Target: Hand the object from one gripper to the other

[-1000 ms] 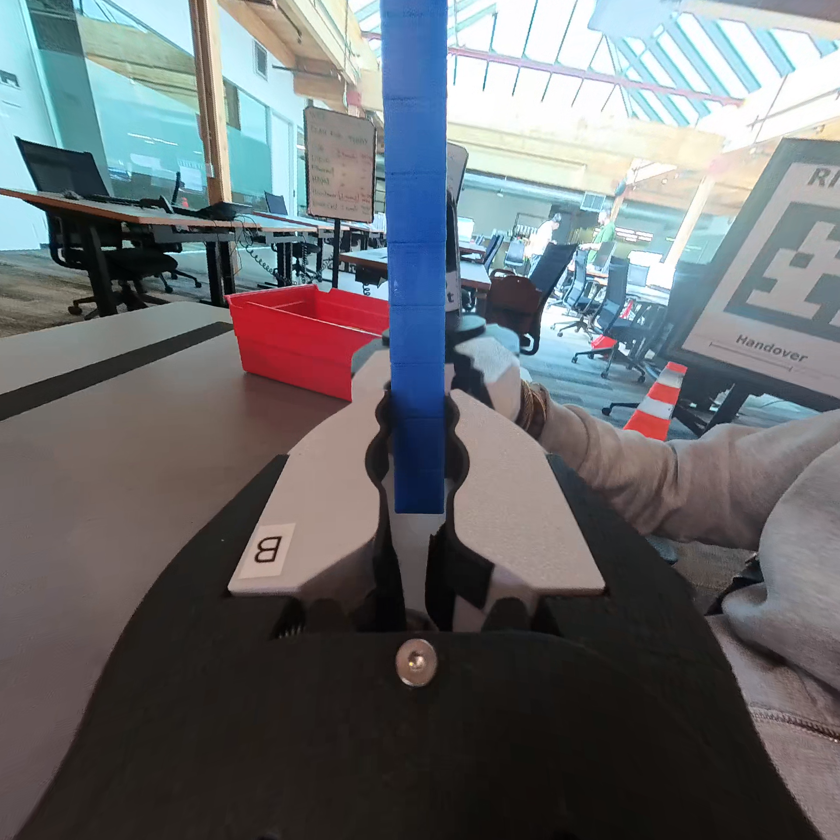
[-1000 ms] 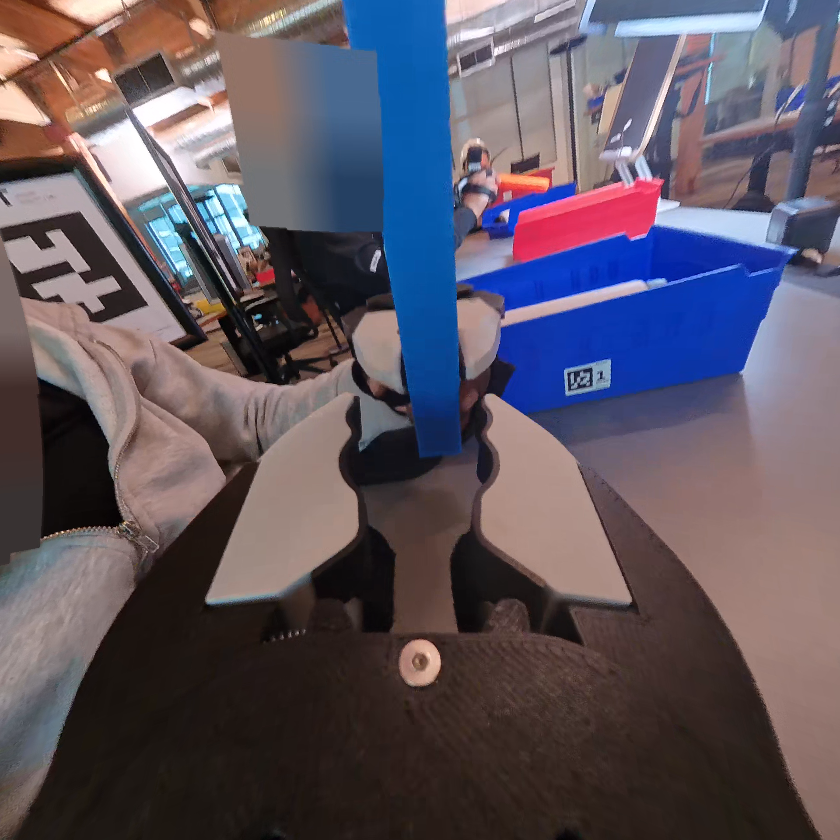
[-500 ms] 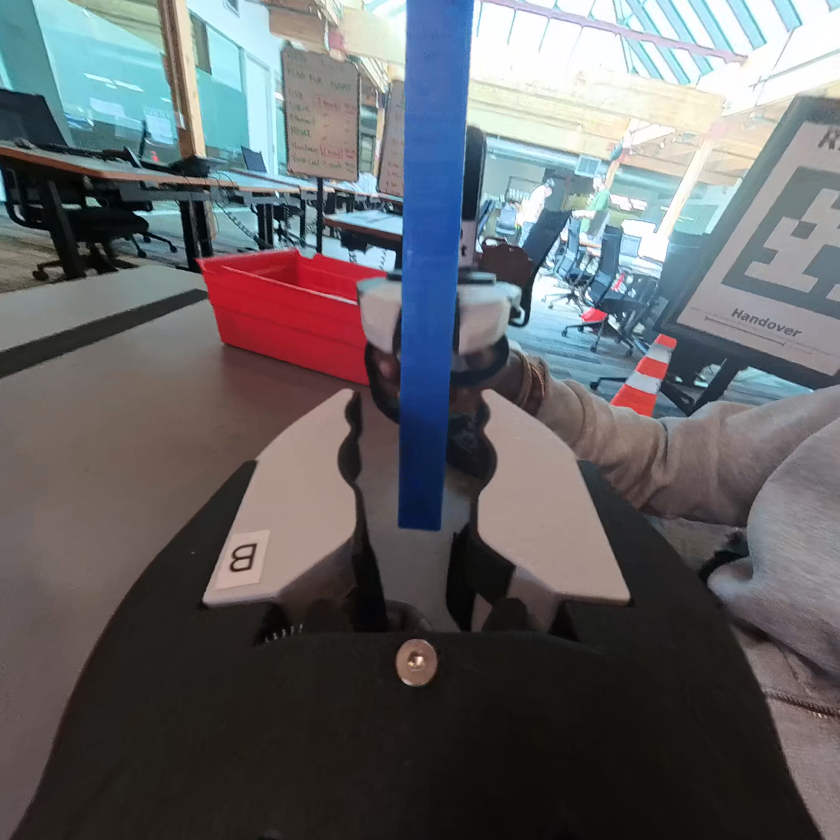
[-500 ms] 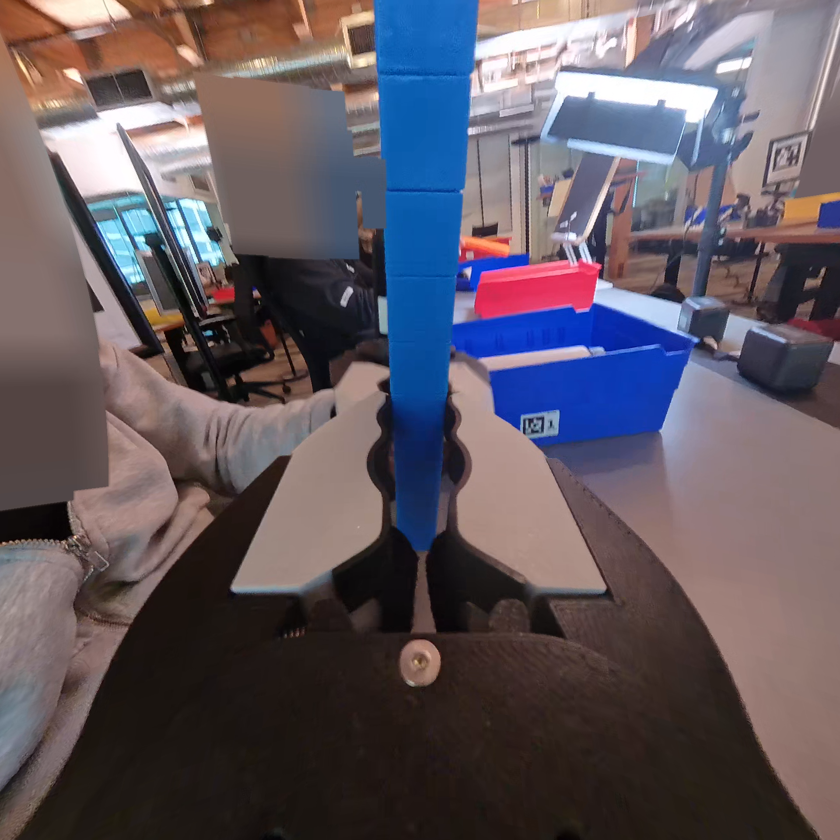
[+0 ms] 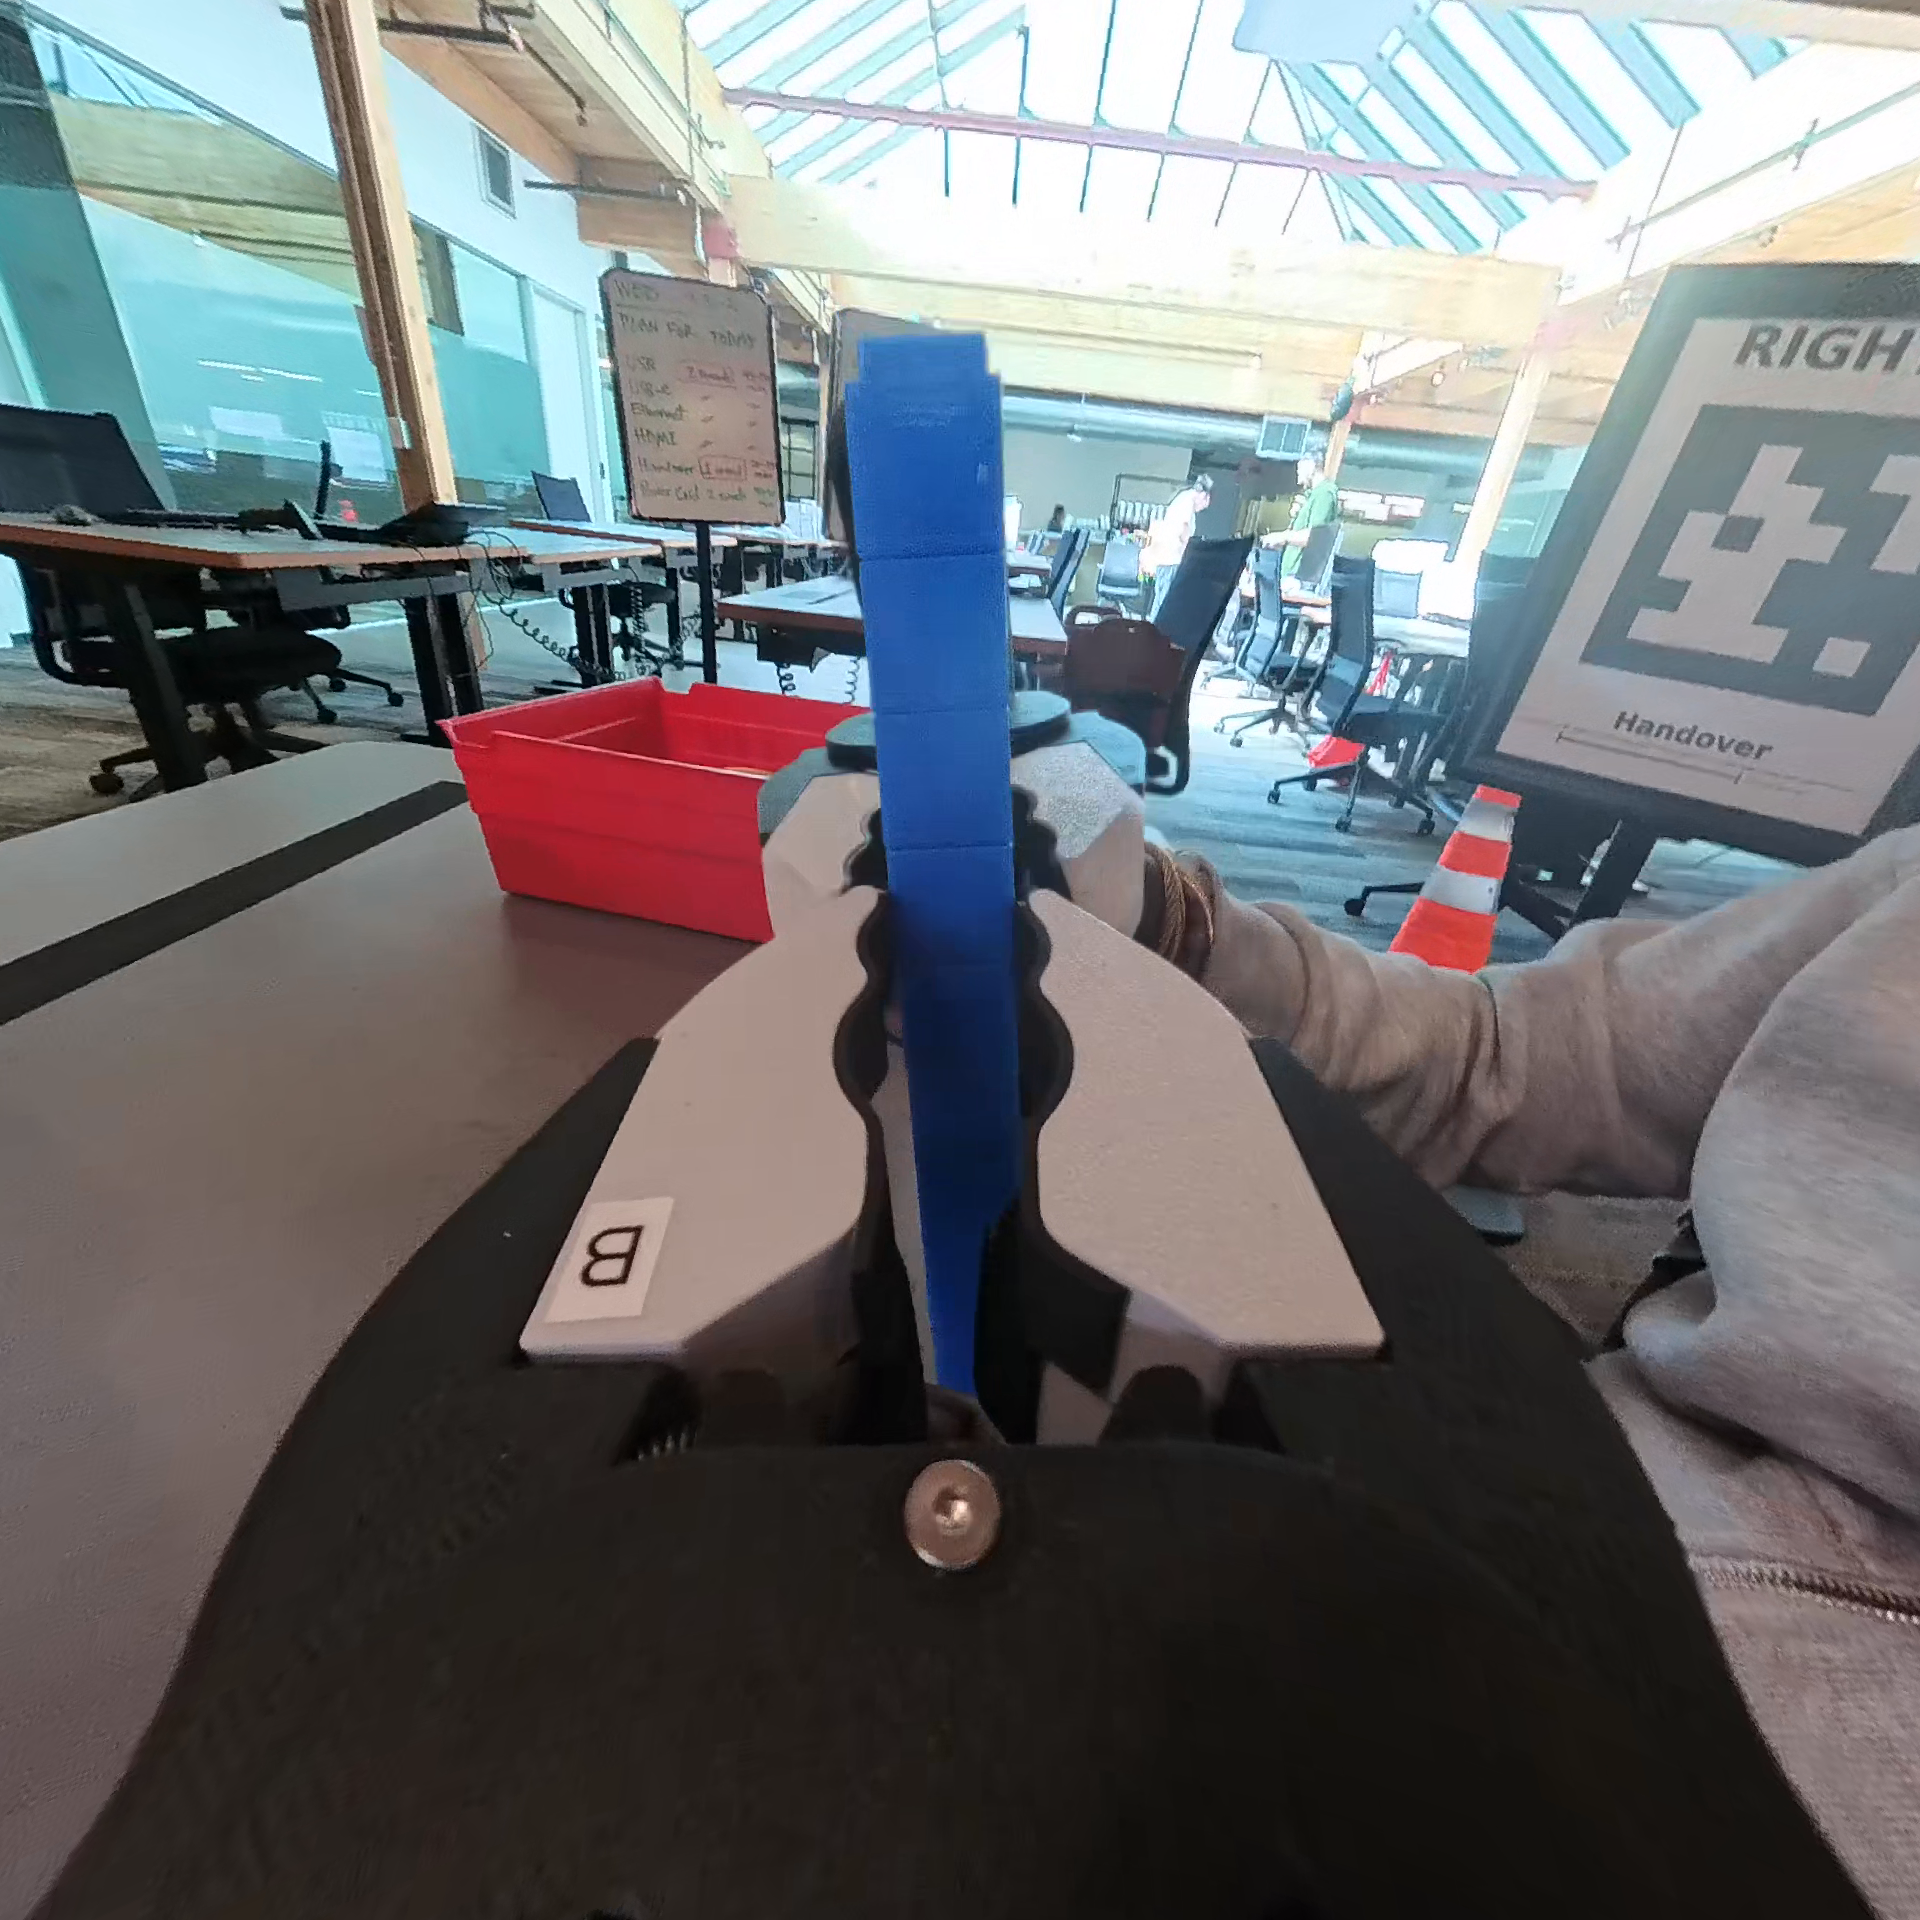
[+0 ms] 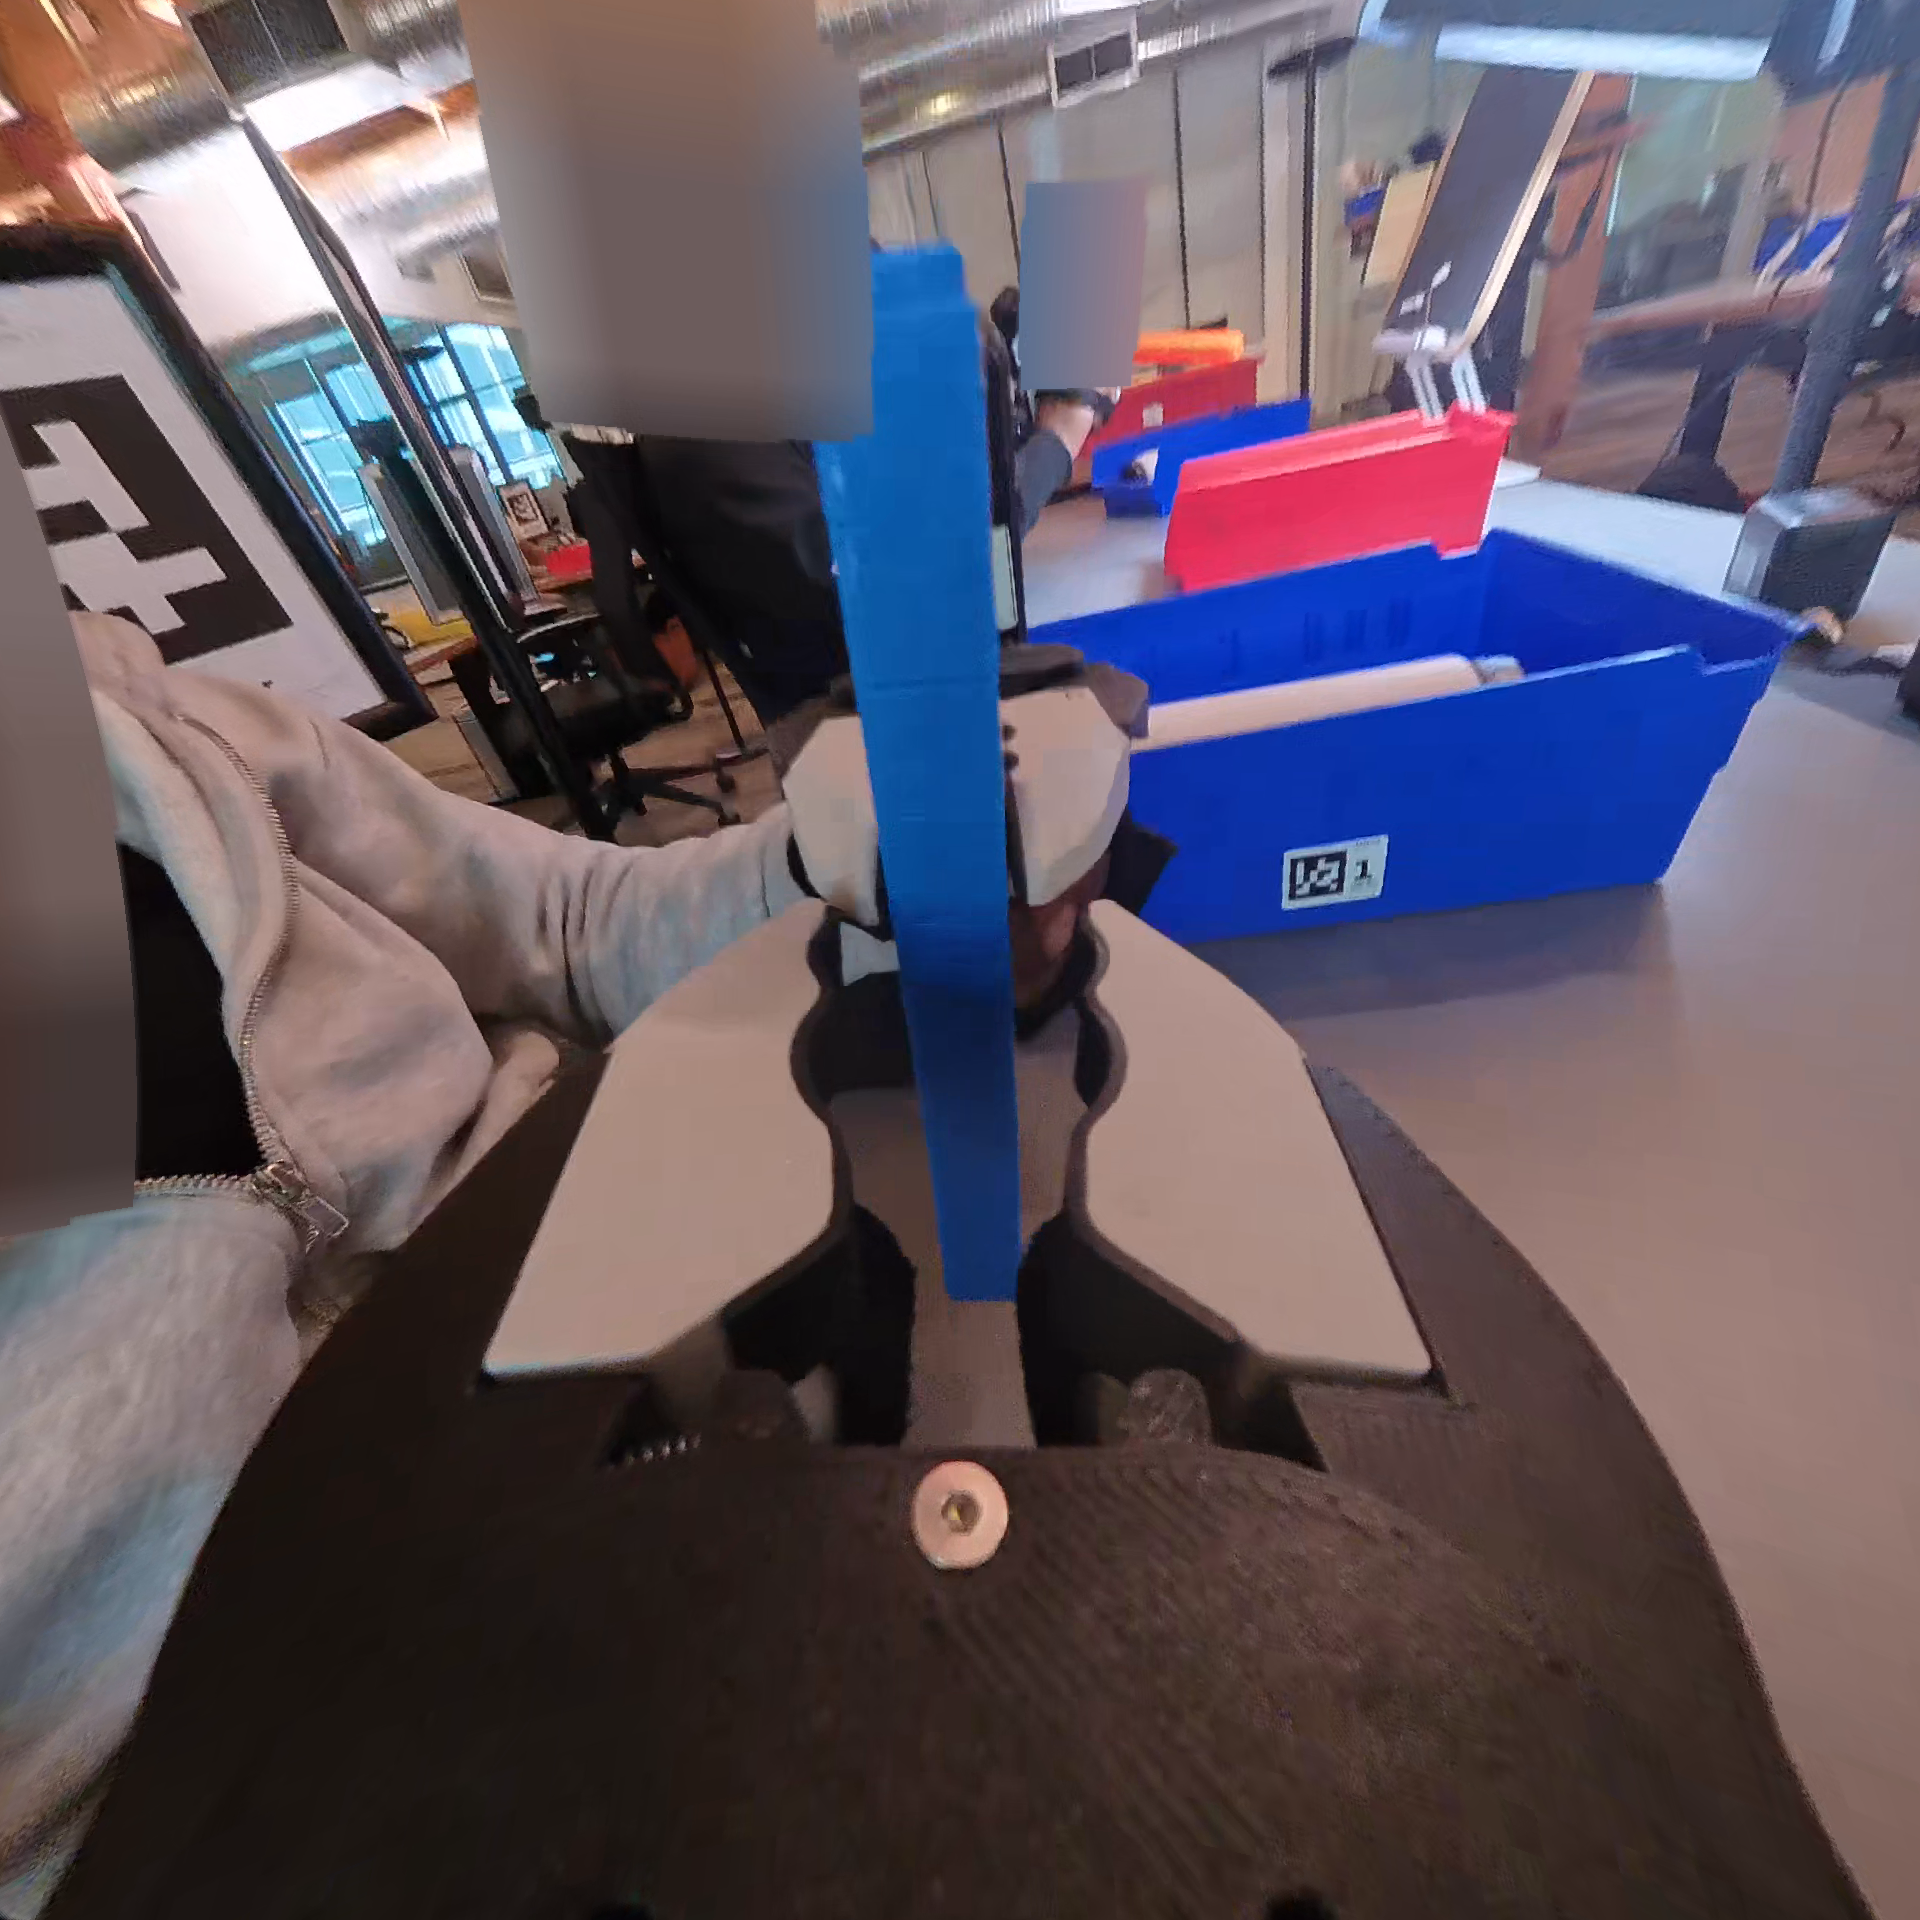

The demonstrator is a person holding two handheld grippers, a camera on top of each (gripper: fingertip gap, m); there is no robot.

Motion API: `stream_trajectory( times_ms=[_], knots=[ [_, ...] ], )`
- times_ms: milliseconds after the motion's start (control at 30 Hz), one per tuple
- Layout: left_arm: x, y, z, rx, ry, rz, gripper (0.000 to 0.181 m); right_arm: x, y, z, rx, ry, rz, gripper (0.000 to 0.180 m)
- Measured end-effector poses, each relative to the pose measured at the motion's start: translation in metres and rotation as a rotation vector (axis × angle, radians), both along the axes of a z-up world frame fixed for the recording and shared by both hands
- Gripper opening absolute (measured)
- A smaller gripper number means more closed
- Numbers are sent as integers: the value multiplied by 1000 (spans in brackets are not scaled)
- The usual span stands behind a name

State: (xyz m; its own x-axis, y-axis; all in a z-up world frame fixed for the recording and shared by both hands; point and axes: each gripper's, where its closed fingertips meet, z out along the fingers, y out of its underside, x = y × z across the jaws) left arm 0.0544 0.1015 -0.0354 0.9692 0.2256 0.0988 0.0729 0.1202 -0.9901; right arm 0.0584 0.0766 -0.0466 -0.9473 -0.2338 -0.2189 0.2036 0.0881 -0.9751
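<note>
A long blue bar of stacked blocks (image 5: 935,644) stands upright between the two grippers, which face each other above the grey table (image 5: 260,1039). My left gripper (image 5: 951,935) is shut on the bar's lower part, with both fingers pressed against its sides. My right gripper (image 6: 956,935) is open: the bar (image 6: 925,623) stands in the gap with space on both sides. The left gripper also shows in the right wrist view (image 6: 951,821), behind the bar. The right gripper shows in the left wrist view (image 5: 940,821), behind the bar.
A red bin (image 5: 613,800) stands on the table beyond the left gripper. A blue bin (image 6: 1455,790) with a white roll stands right of the right gripper, and a red bin (image 6: 1330,499) behind it. A marker board (image 5: 1745,561), a traffic cone (image 5: 1455,883) and grey sleeves (image 5: 1455,1029) are near. Left and right tips are no more than a few centimetres apart.
Half a second ago the right gripper held the bar and the left was open. Now the left is shut on it and the right has opened. The bar's top has come into both views.
</note>
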Motion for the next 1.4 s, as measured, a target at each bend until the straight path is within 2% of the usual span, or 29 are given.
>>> stream_trajectory(
  times_ms=[267,333,400,633,733,833,1000,1200,1300,1400],
  knots=[
    [8,9,-9,-44,-22,-59,22,2,14,34,-188,50,-21,46],
    [9,11,-13,-65,-23,-68,22,2,15,37,-213,46,-19,40],
    [12,13,-15,-73,-19,-86,22,5,14,38,-221,66,-13,24],
    [9,11,-12,-41,-38,-73,22,5,18,38,-221,157,-59,22],
    [3,8,-10,-24,-58,-39,34,7,20,42,-248,220,-74,22],
    [-3,2,-4,15,-84,-9,43,10,25,49,-294,328,-108,22],
    [-10,-7,0,81,-172,0,47,15,31,59,-357,485,-165,22],
    [-10,-8,-1,114,-320,-73,50,16,32,59,-353,700,-248,22],
    [-3,-6,-1,117,-373,-138,55,15,30,54,-305,902,-327,22],
    [2,-5,2,140,-455,-206,61,13,24,42,-208,1223,-422,21]
  ],
)
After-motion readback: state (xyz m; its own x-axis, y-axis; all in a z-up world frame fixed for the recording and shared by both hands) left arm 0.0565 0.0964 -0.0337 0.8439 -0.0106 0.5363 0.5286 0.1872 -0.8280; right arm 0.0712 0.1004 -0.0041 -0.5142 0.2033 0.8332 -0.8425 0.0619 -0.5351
